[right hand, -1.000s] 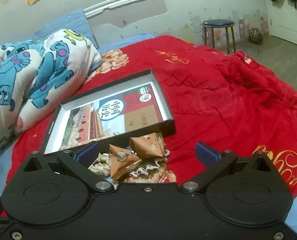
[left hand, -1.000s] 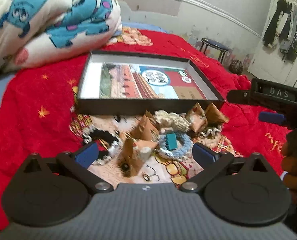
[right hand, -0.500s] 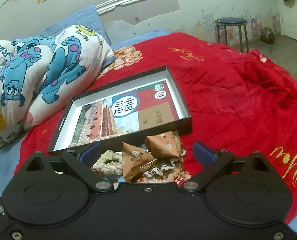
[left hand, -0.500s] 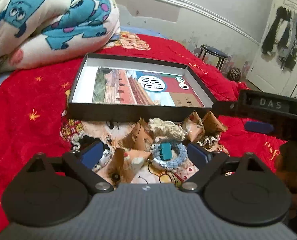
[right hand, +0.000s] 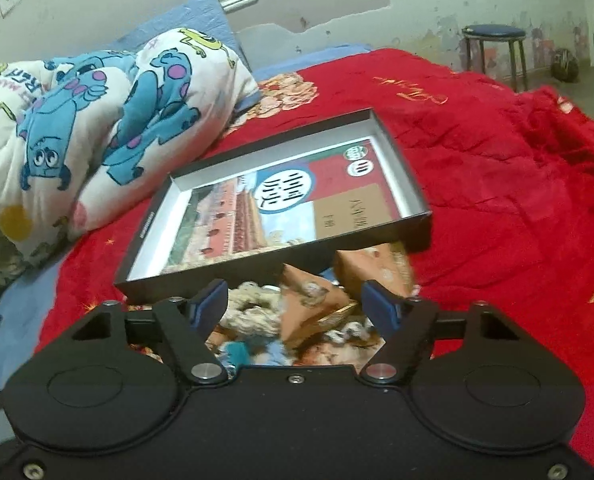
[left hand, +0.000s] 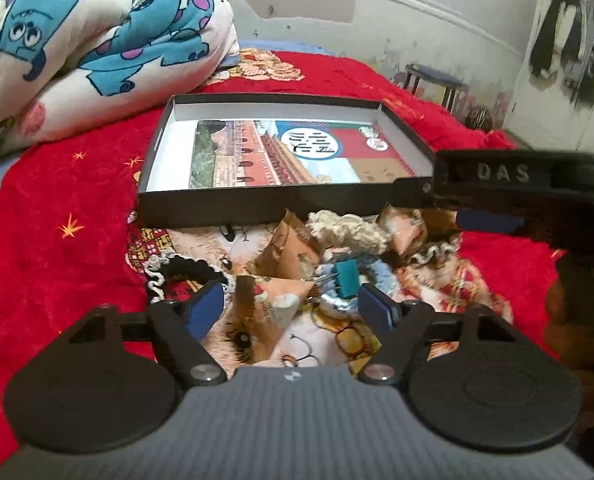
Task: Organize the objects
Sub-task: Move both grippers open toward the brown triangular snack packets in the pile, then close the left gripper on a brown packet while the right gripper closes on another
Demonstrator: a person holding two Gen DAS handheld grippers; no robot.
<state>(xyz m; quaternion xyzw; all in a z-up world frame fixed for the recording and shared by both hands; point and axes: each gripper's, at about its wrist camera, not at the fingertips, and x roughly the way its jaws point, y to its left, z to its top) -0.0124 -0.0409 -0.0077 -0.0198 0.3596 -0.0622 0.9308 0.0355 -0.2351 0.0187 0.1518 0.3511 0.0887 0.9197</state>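
Both grippers' jaws are closing: the left gripper (left hand: pixel 291 306) around a triangular snack packet (left hand: pixel 275 300), the right gripper (right hand: pixel 295 306) around another packet (right hand: pixel 311 304), neither yet pinched; the box (left hand: pixel 257 210) still awaits them.

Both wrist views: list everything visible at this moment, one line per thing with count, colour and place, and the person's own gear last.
Shallow black cardboard box: one, white inside with a printed picture sheet, open on the bed.
Brown triangular snack packets: about four, on the bed in front of the box.
Crocheted scrunchies: about four; cream, black, light blue, white-edged; among the packets.
Teal binder clip: one, on the light blue scrunchie.
Red blanket: one, covering the bed.
Blue monster-print quilt: one, bundled behind the box.
Blue-topped stool: one, by the wall.
Left gripper: jaws closing around a packet, pads not yet on it.
Right gripper: jaws closing around another packet, not yet gripping.
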